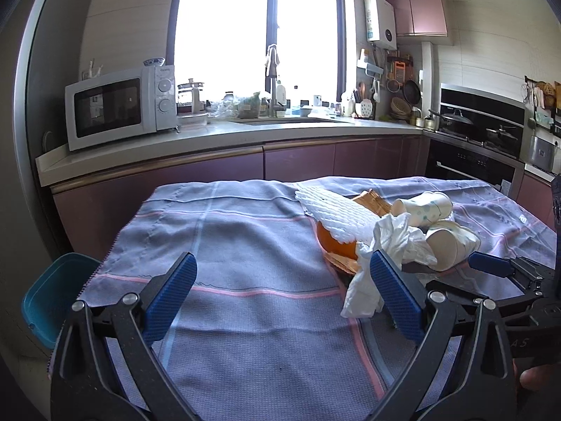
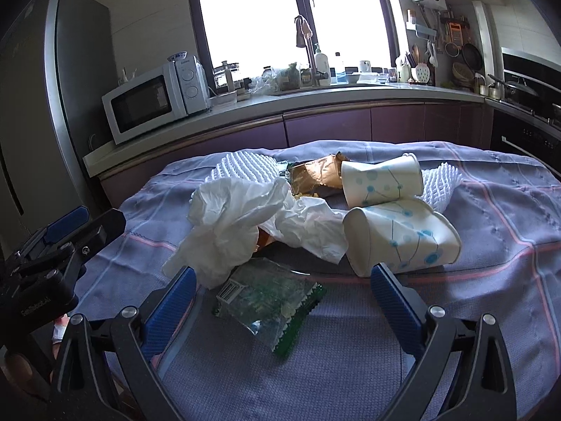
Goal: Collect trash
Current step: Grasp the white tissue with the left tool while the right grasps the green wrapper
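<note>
Your left gripper (image 1: pixel 282 270) and right gripper (image 2: pixel 282 280) both stand wide open and empty over the grey cloth (image 2: pixel 350 368), with the trash heaped at twelve o'clock of the right one: crumpled tissue (image 2: pixel 231 217), paper cups (image 2: pixel 399 235), green wrapper (image 2: pixel 270 301).

Microwave (image 1: pixel 119 107): white, on the worktop (image 1: pixel 210 140) at left, a small bowl (image 1: pixel 153 61) on top.
Fridge (image 2: pixel 52 105): grey, left of the microwave.
Window (image 1: pixel 259 28): bright, behind the sink.
Tap (image 1: pixel 272 77): tall, at the sink, bottles and jars beside it.
Water heater (image 1: pixel 380 21): white, on the wall at right, next to pink cupboards (image 1: pixel 420 10).
Stove (image 1: pixel 480 129): black, far right, a lidded pan (image 1: pixel 454 119) on it.
Cloth (image 1: pixel 245 245): grey-blue with pink stripes, spread over the near table.
Bin (image 1: pixel 52 294): teal, beside the table at left.
</note>
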`<state>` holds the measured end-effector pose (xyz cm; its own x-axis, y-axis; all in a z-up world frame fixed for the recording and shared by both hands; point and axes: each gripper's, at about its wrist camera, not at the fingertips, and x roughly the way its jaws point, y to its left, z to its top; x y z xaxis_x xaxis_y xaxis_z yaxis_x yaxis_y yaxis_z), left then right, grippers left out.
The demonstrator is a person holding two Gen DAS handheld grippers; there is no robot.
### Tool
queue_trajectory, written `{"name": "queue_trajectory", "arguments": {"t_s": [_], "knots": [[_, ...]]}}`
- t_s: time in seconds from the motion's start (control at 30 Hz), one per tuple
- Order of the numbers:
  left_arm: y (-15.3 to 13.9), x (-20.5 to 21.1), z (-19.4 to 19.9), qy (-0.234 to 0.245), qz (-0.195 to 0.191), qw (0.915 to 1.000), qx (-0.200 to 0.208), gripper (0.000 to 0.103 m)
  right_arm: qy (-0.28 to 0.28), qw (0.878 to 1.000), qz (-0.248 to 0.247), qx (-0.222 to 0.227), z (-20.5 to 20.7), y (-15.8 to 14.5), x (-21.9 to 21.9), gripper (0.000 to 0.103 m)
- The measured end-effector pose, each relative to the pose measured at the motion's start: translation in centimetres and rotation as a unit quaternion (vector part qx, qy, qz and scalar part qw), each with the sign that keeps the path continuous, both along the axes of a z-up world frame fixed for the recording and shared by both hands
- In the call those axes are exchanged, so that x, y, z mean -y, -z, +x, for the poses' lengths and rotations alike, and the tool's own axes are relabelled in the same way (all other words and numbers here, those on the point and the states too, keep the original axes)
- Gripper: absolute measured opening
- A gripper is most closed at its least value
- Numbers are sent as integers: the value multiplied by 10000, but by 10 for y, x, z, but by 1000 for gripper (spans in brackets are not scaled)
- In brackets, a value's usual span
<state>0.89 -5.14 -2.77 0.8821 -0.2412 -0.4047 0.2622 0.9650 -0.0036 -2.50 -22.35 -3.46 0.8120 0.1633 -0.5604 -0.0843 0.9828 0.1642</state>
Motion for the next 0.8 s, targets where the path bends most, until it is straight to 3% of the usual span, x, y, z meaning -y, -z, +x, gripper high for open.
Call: {"name": "queue_trajectory", "arguments": {"t_s": [0.23, 0.33, 0.4, 0.57, 0.7, 0.8], "knots": [[12, 21, 24, 665, -21, 9963, -538, 97, -242, 9992, 99, -286, 6, 12, -2, 83], [16, 30, 33, 895, 27, 9933, -726, 91, -315, 9983, 205, -439, 9, 18, 0, 76], [19, 37, 38, 987, 100, 9915, -847, 79, -339, 9972, 342, -565, 12, 22, 3, 67], [27, 48, 50, 1307, 84, 9839, -1212, 53, -356, 9959, 542, -638, 14, 27, 9, 57], [35, 56, 57, 1504, 43, 9779, -1452, 19, -386, 9953, 632, -632, 13, 27, 13, 47], [39, 58, 58, 1532, 3, 9764, -1520, 8, -392, 9948, 717, -609, 12, 27, 20, 37]]}}
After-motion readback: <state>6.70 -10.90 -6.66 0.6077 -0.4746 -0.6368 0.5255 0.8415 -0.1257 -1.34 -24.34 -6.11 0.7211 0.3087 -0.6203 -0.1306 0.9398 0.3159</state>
